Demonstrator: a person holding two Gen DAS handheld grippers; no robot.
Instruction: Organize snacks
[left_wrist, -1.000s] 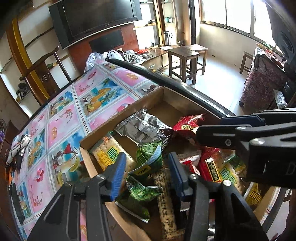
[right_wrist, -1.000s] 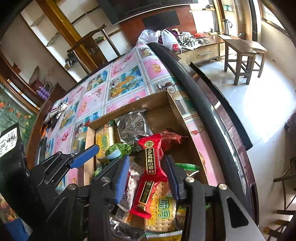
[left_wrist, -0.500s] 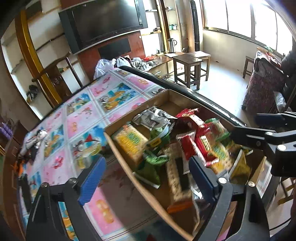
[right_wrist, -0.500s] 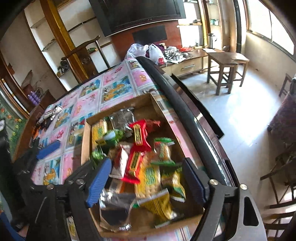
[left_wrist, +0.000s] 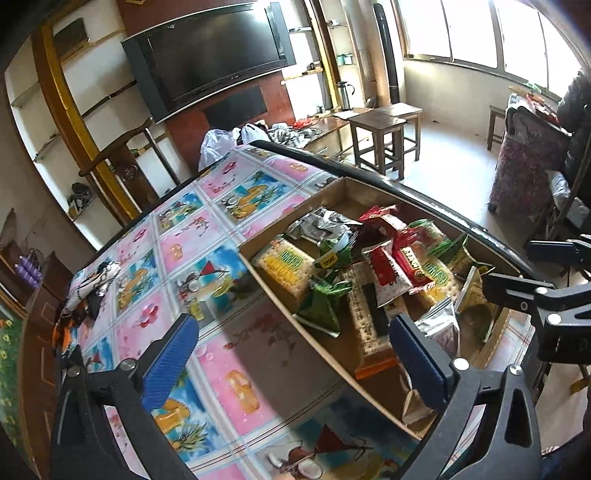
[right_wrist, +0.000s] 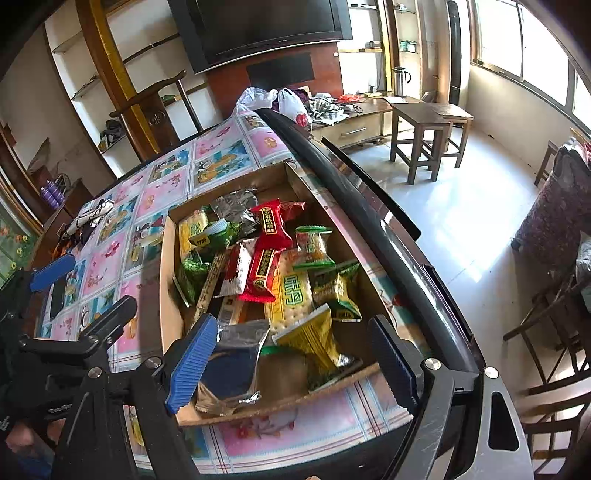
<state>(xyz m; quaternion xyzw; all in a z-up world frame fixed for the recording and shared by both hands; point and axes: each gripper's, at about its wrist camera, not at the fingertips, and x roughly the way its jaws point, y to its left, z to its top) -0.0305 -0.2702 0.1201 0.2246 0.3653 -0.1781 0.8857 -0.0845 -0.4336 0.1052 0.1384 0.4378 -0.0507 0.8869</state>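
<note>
Both jaws just opened, empty; snacks (right_wrist: 280, 266) fill box (right_wrist: 168, 295)

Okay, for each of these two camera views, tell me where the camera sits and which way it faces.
Left wrist: sits on the left gripper, facing down over the patterned tablecloth at the cardboard box of snack packets; own open jaws show, with the right gripper at the right edge.
Right wrist: sits on the right gripper, above the box's near end; own open jaws show, left gripper at left.
Shared: box, tablecloth, wall television.
</note>
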